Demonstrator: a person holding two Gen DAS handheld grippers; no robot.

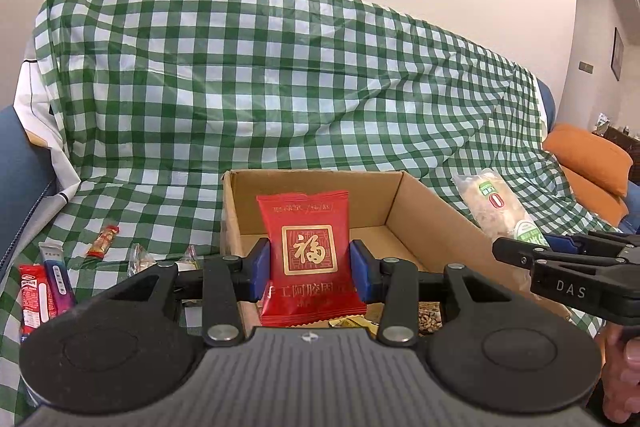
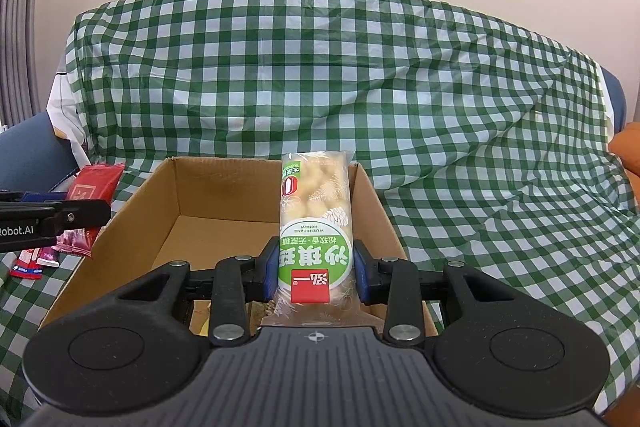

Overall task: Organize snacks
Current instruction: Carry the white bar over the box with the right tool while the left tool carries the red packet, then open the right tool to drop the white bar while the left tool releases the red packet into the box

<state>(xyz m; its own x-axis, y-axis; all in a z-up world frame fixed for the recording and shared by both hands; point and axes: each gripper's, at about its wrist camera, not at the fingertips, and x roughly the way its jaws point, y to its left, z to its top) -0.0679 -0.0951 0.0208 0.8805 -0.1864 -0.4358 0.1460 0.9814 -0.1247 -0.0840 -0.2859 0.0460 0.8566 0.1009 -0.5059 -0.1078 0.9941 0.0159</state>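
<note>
A red snack packet (image 1: 310, 259) is clamped upright in the left gripper (image 1: 310, 273), while a clear pastry pack (image 2: 316, 227) is pinched lengthwise in the right gripper (image 2: 316, 277). Both are held over the cardboard box (image 2: 160, 211) just ahead on the checked cloth (image 2: 460, 147). Each is best lowered well inside the walls before being let go, one at a time.

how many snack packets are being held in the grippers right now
2. The red packet is in the left gripper, the clear pastry packet in the right gripper, both over the cardboard box.
</note>
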